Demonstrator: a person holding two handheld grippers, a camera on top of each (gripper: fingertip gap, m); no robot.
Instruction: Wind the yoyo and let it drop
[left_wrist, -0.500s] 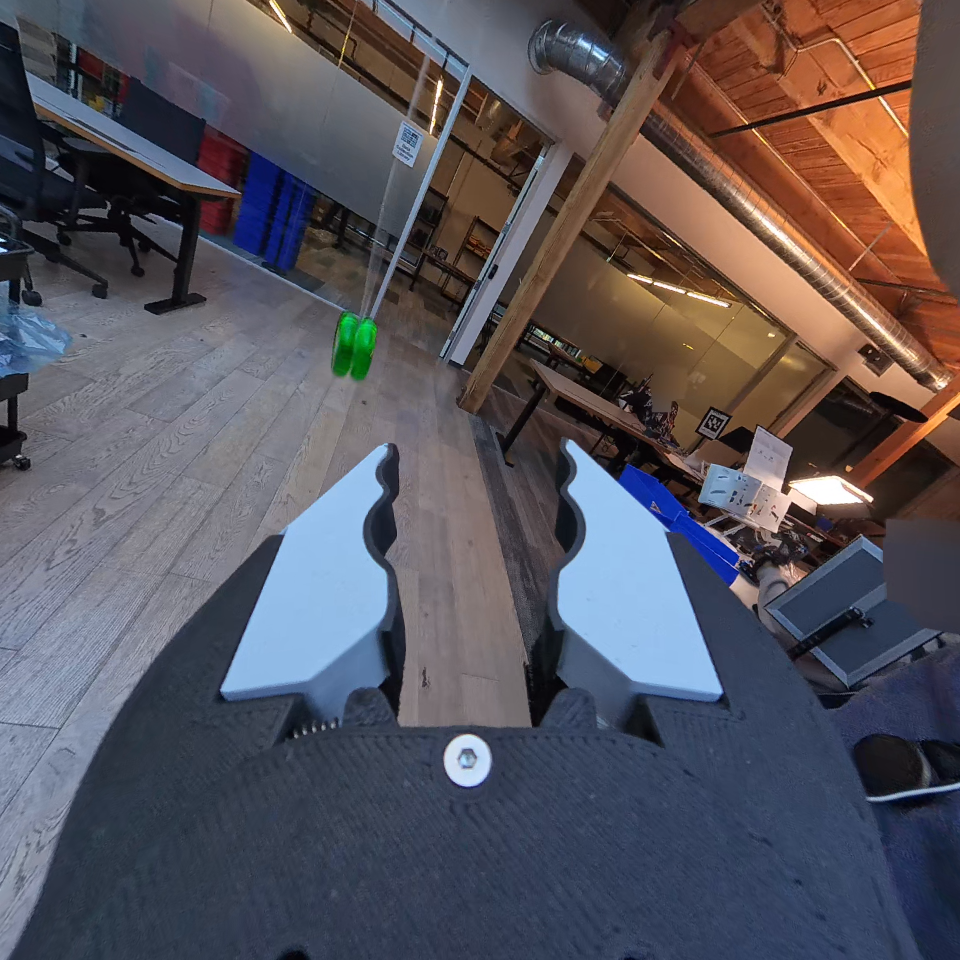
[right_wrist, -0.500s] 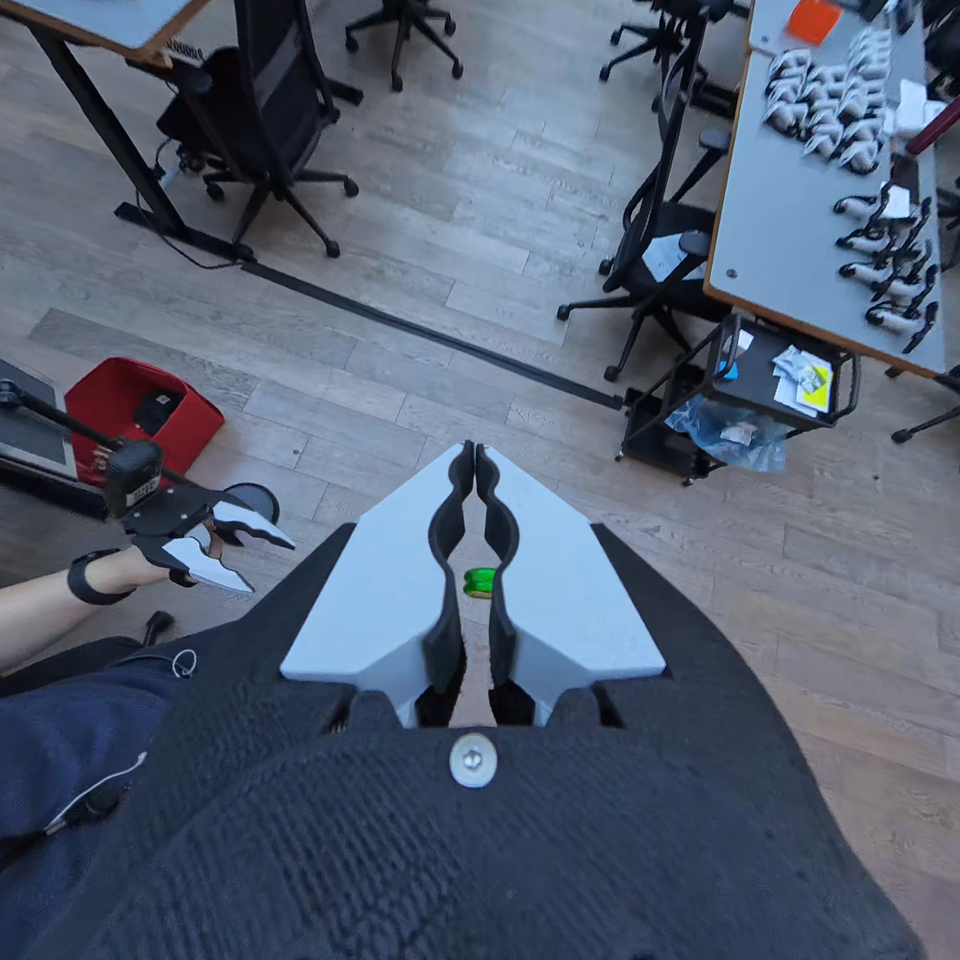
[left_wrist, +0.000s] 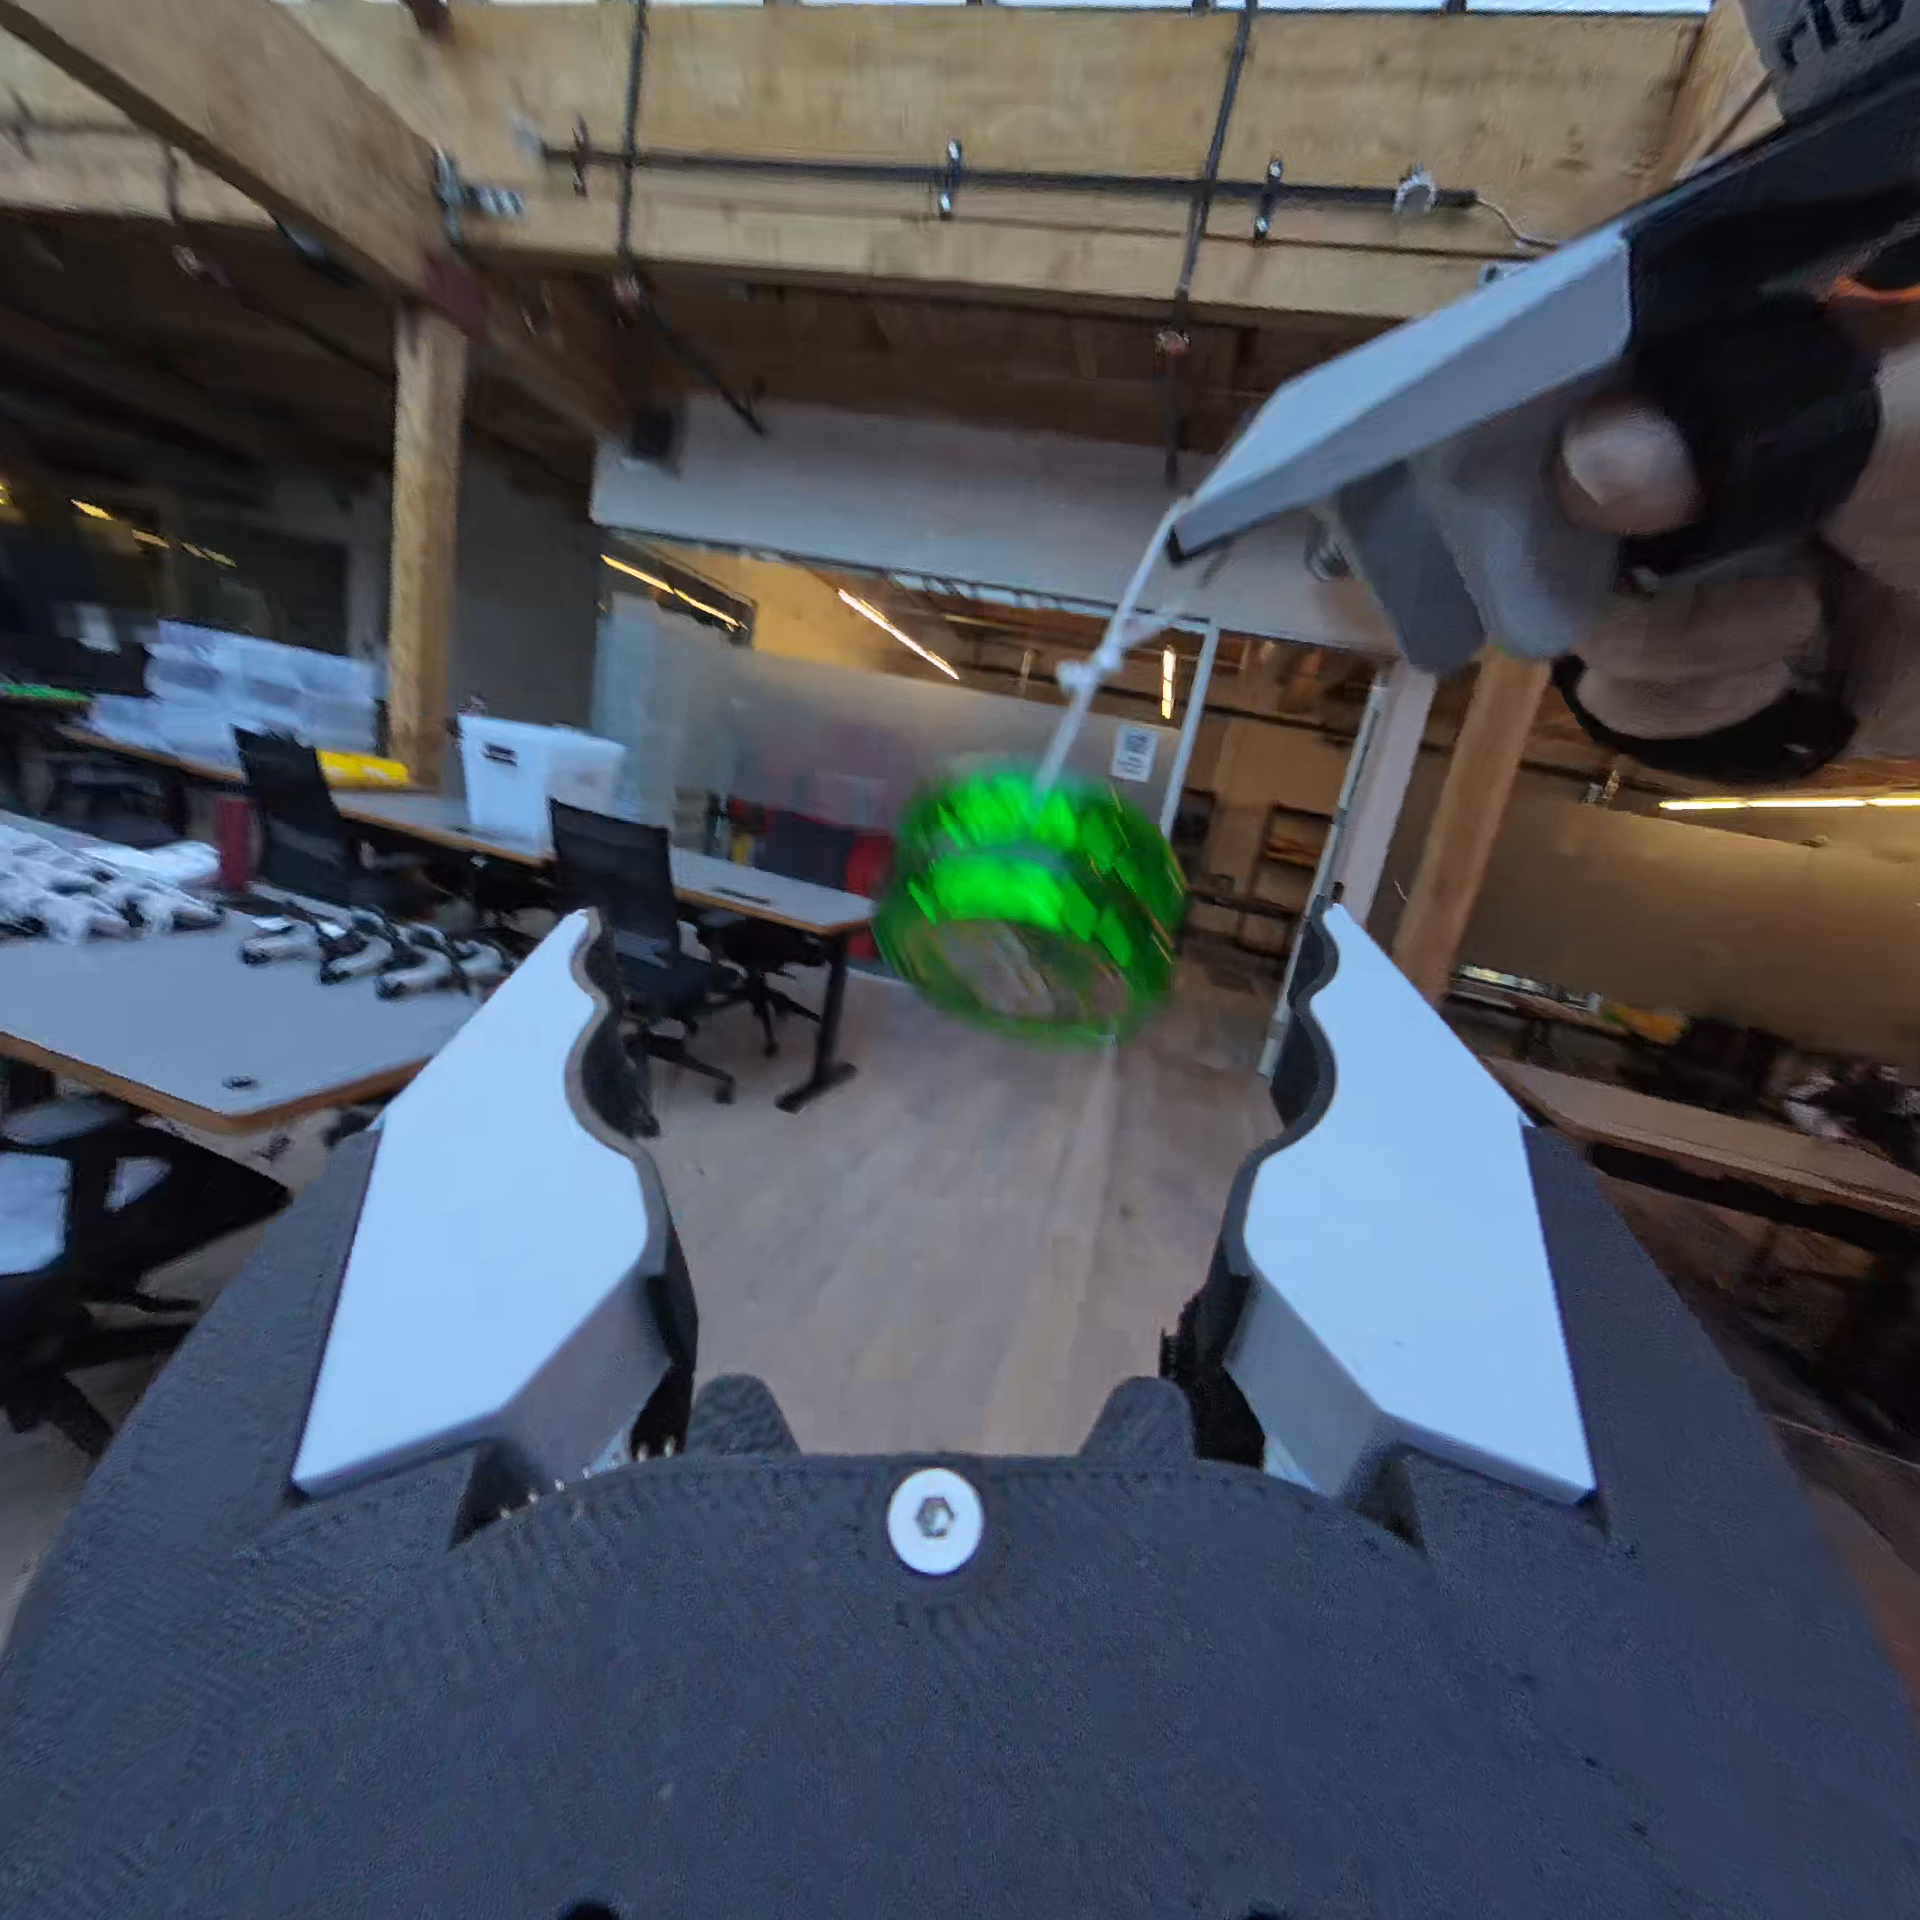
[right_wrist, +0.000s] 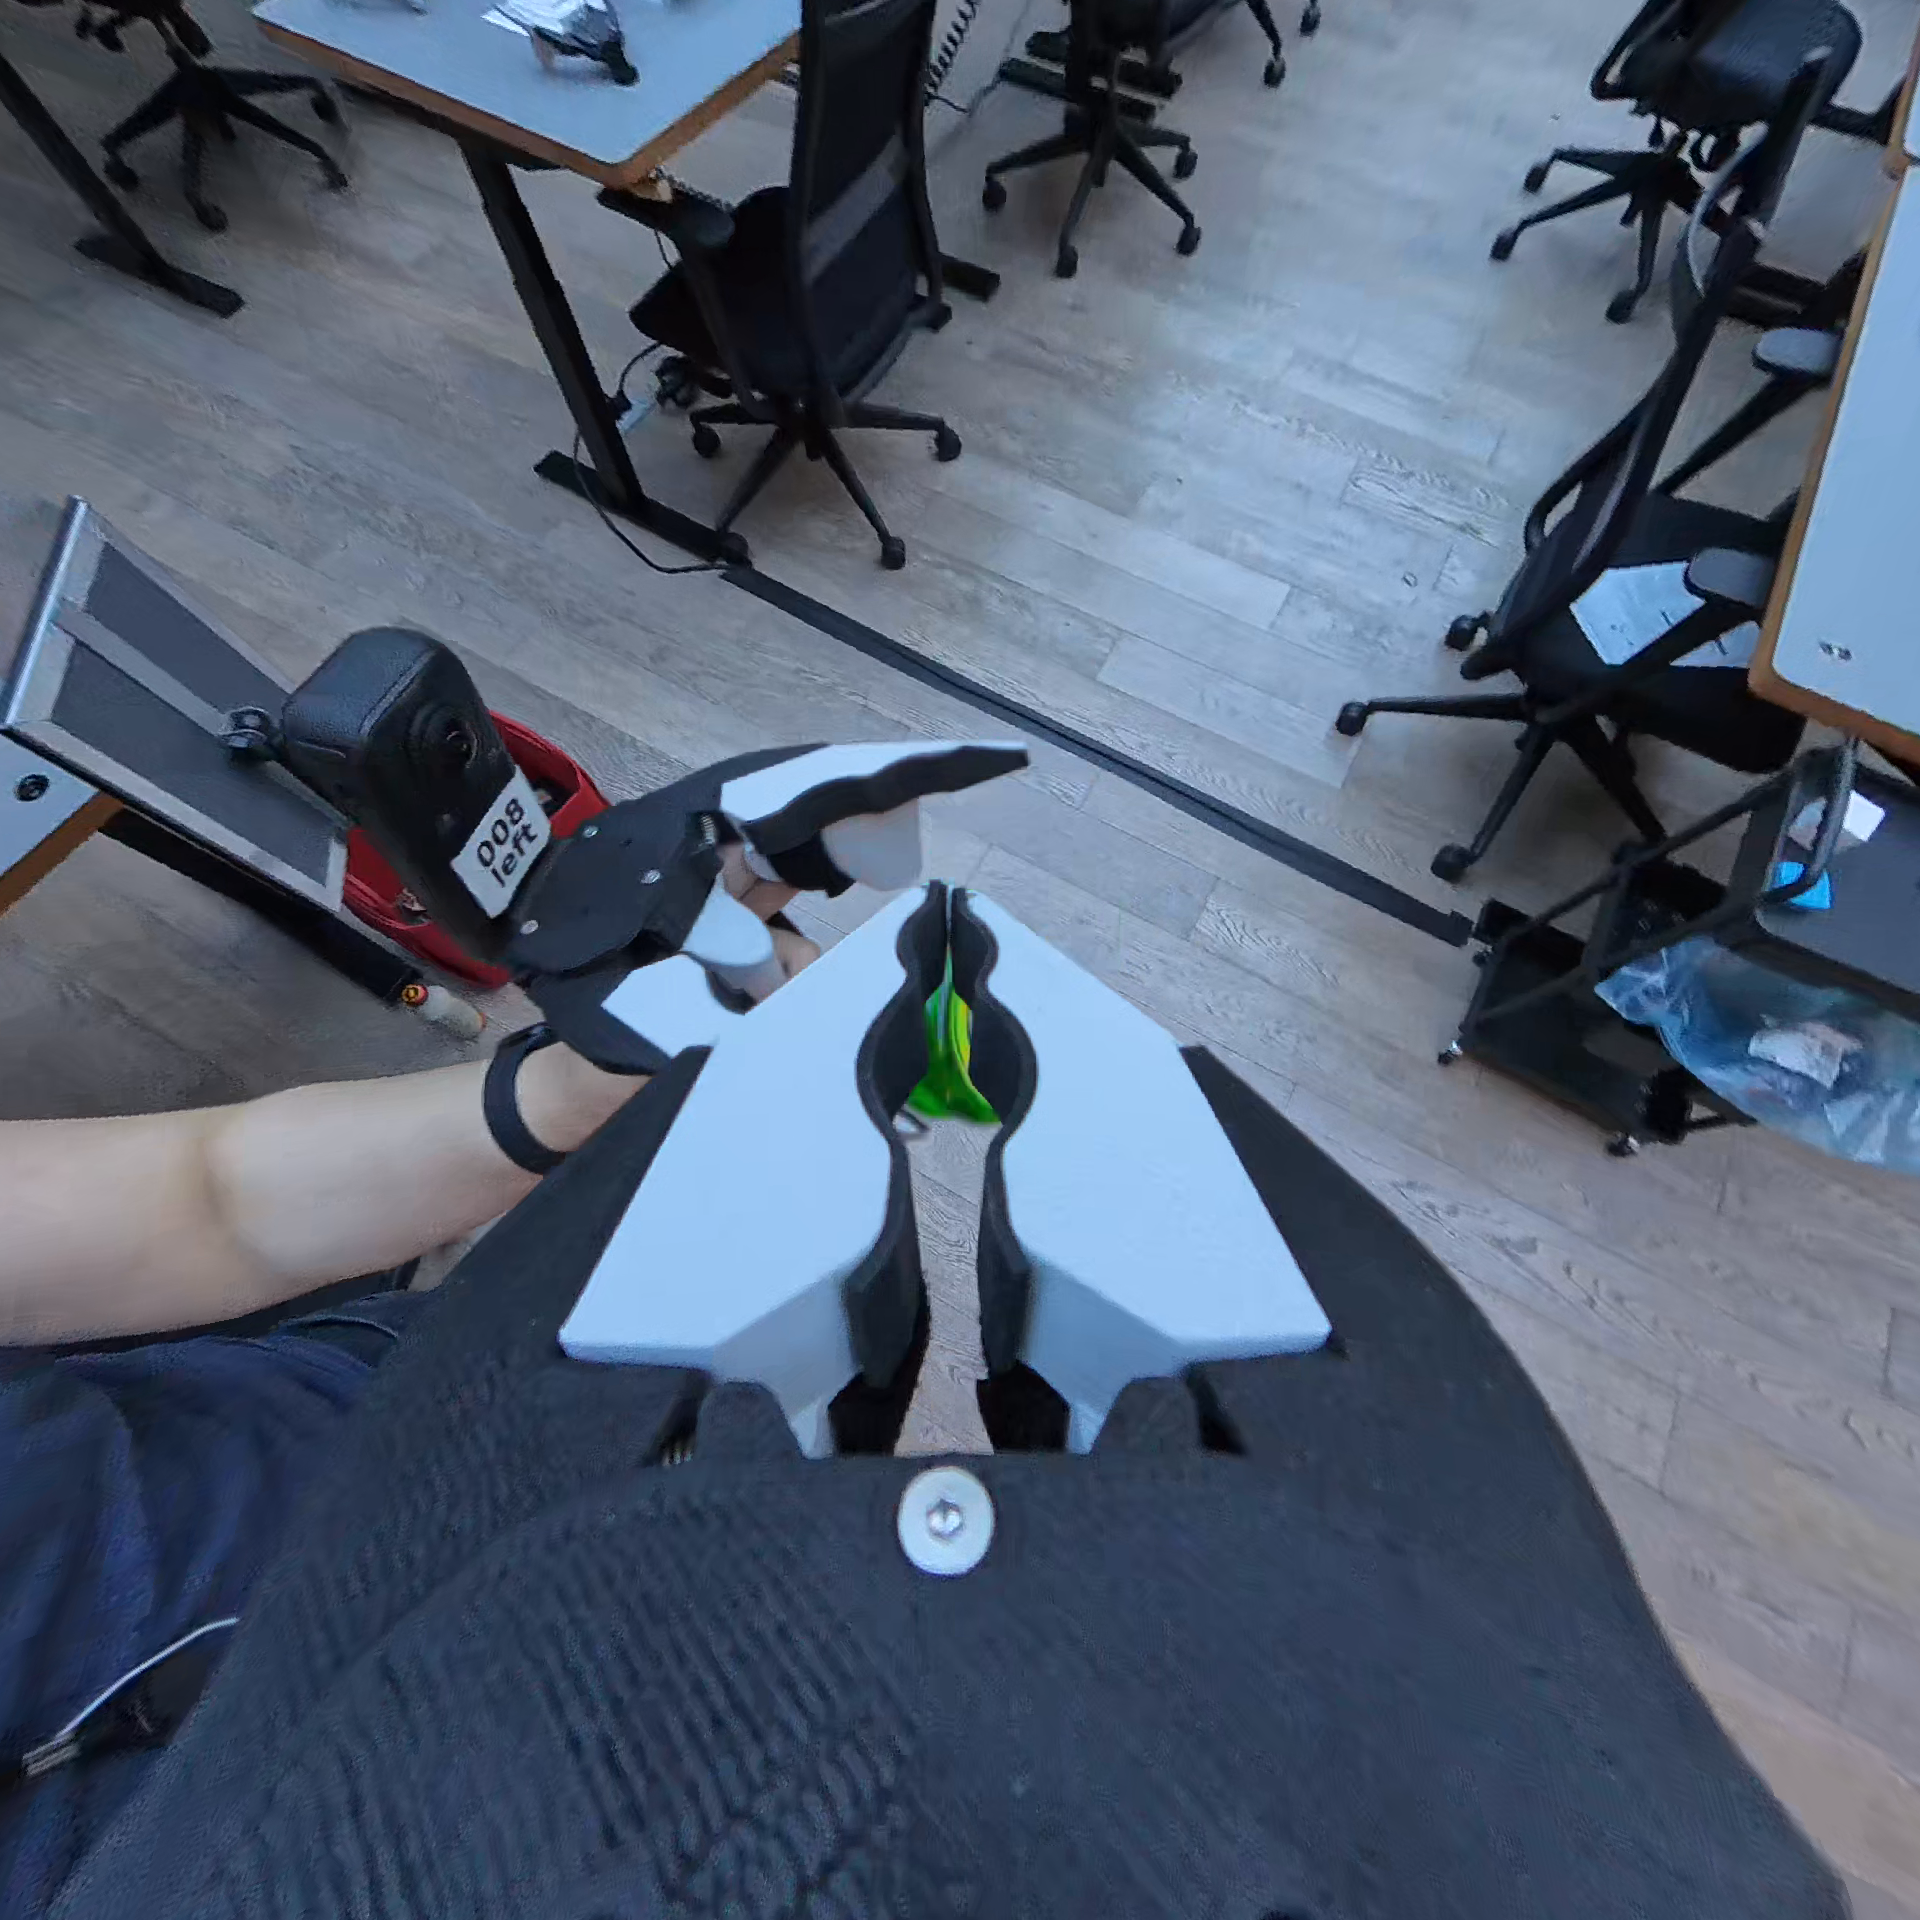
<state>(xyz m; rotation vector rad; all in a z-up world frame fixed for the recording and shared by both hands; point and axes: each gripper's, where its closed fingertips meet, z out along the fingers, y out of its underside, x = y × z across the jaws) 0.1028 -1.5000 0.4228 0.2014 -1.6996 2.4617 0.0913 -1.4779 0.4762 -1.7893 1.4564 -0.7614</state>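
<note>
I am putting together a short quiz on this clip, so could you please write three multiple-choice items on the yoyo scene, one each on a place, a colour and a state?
1. Where is the yoyo in the left wrist view?
A. lying on the floor
B. in the air, ahead of the left gripper
C. on a desk

2. What colour is the yoyo?
A. red
B. blue
C. green

3. How do the grippers stand?
A. left open, right gripper shut on the string
B. both open
C. left shut on the yoyo, right open

Answers:
1. B: it hangs blurred on its string, beyond the fingertips and touching neither finger.
2. C: its body is bright green in both views.
3. A: the left fingers are wide apart and empty; the white string runs from the tip of the closed right gripper down to the yoyo.
</note>
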